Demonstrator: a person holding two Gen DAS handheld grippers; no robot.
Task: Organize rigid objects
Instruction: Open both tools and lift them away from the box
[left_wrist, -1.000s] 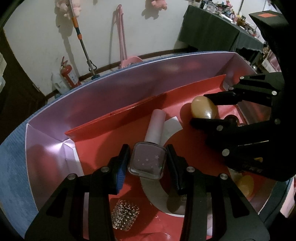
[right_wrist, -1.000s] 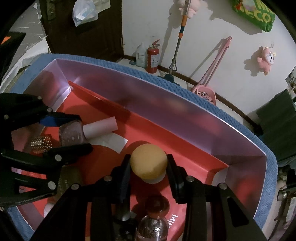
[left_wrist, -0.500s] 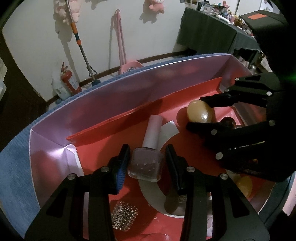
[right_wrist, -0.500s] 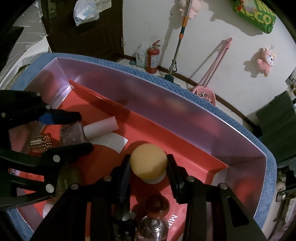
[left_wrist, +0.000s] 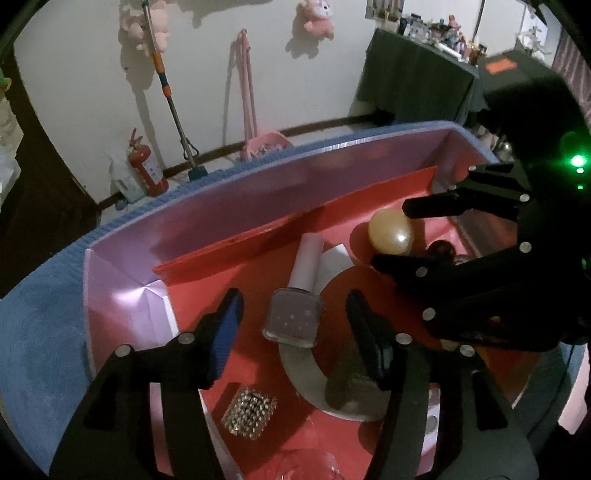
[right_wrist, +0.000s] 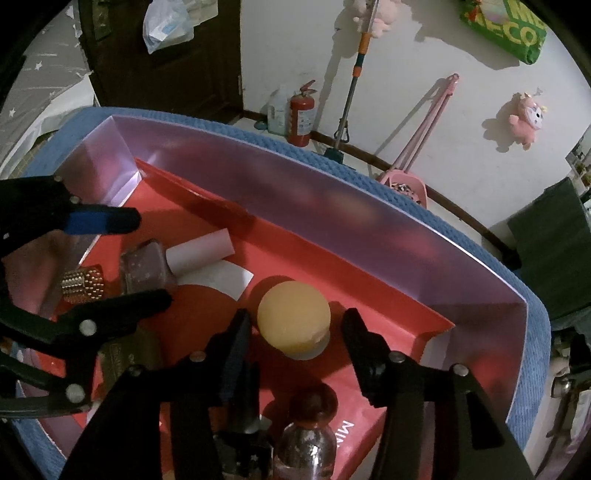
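1. We see a studded gold cube farthest left on the red floor of the box, close to the box's left wall.
2. Our left gripper is released: jaws spread wide, with a clear gap on each side of the nail polish bottle. Nothing is held.
3. The bottle lies flat on the box floor just right of the cube. Its pale pink cap points toward the box's back wall, and its body overlaps the white arc printed on the floor.
4. Right of the bottle, the yellow round-top bottle stands upright on the box floor, nearer the back wall.
5. Our right gripper is also released: jaws either side of the yellow top, gaps visible on both sides in the right wrist view, no contact.
6. Nearer the box's front than the yellow bottle, a dark-capped glitter bottle stands close to the right gripper's body.
7. The box sits on a blue cloth; a fire extinguisher stands by the room wall beyond the box.
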